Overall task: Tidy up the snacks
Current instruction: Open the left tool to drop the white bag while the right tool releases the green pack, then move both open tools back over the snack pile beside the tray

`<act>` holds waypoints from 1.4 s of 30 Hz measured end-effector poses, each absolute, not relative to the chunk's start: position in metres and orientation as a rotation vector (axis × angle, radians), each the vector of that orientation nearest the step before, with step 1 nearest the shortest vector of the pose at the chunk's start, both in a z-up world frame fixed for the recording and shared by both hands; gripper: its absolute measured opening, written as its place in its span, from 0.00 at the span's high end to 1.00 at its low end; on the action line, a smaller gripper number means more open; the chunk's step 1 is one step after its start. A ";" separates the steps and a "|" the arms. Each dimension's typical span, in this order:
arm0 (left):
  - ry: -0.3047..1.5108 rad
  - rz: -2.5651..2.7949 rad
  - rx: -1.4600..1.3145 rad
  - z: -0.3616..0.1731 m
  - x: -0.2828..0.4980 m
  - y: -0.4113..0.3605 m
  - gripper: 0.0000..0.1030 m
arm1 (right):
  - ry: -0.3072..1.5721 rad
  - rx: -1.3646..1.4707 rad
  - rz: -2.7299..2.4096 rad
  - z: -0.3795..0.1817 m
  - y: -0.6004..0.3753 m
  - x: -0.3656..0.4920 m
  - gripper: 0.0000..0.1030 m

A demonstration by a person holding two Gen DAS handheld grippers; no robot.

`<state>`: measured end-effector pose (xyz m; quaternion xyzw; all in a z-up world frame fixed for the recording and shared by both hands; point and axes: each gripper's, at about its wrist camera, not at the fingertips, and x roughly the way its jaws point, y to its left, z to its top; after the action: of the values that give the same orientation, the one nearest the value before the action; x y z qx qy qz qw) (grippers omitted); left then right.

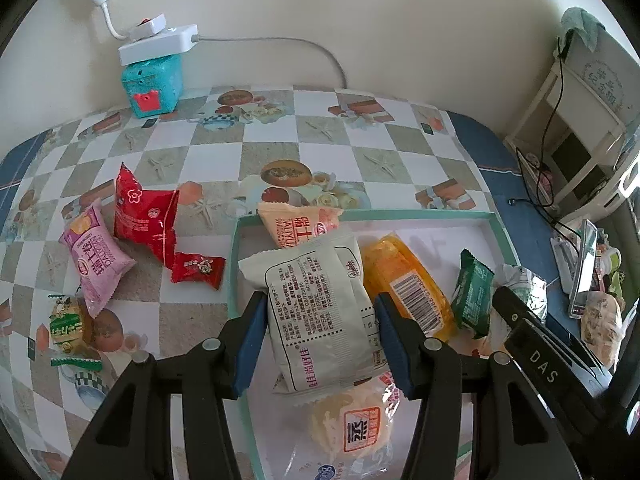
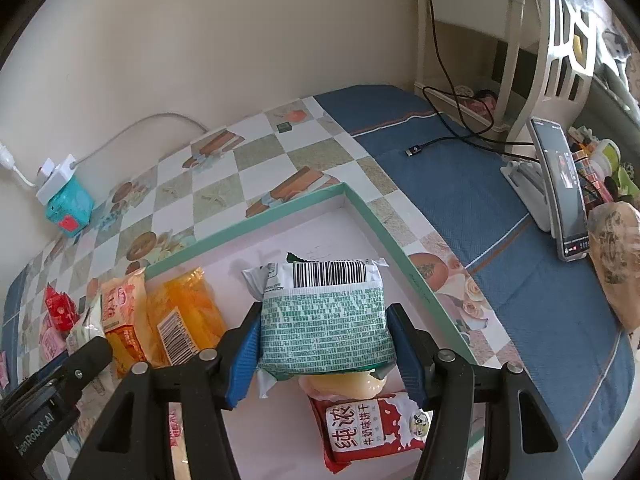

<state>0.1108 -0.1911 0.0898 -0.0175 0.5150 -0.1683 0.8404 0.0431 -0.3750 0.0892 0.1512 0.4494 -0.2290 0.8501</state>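
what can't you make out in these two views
- Left wrist view: the cake pack is partly covered by the grey packet that the left tool holds.
- Right wrist view: a pale yellow item lies mostly under the green-print packet in the right tool; its kind is unclear.
- Right wrist view: the phone screen is too small to read.

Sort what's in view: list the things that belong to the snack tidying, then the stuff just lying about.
Job:
left gripper shut on white packet
right gripper shut on green-print packet
teal-rimmed tray
orange packet
red packet
pink packet

Lying about:
power strip
teal cube
phone
black cable
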 end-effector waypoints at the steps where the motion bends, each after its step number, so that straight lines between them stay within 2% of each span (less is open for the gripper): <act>1: 1.089 -0.359 -0.036 0.090 0.110 -0.192 0.45 | 0.949 0.317 -0.481 0.089 -0.375 0.043 0.37; 8: 1.113 -0.384 -0.038 0.091 0.108 -0.197 0.44 | 0.978 0.317 -0.486 0.090 -0.375 0.043 0.37; 12: 1.114 -0.383 -0.037 0.093 0.108 -0.197 0.35 | 0.995 0.310 -0.486 0.089 -0.375 0.043 0.37; 18: 1.129 -0.358 -0.035 0.097 0.109 -0.190 0.34 | 1.000 0.295 -0.474 0.093 -0.371 0.045 0.33; 21: 1.128 -0.328 -0.039 0.101 0.110 -0.181 0.27 | 0.996 0.276 -0.469 0.097 -0.368 0.046 0.30; 24: 1.120 -0.284 -0.035 0.106 0.112 -0.170 0.25 | 1.003 0.260 -0.465 0.099 -0.364 0.047 0.29; 26: 1.115 -0.248 -0.027 0.107 0.113 -0.161 0.23 | 1.007 0.252 -0.465 0.100 -0.363 0.047 0.24; 27: 1.113 -0.229 -0.022 0.107 0.114 -0.157 0.22 | 1.006 0.250 -0.463 0.100 -0.362 0.047 0.17; 32: 1.113 -0.141 -0.022 0.104 0.119 -0.132 0.21 | 0.994 0.244 -0.448 0.105 -0.356 0.048 0.12; 34: 1.116 -0.107 -0.021 0.102 0.121 -0.123 0.08 | 0.992 0.233 -0.442 0.106 -0.352 0.049 0.03; 42: 1.115 0.040 -0.044 0.096 0.126 -0.070 0.08 | 0.989 0.209 -0.406 0.108 -0.336 0.054 0.00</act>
<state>0.1258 -0.0698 0.0960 -0.0208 0.5289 0.0191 0.8482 0.0536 -0.3361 0.1083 0.0995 0.4705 -0.1932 0.8552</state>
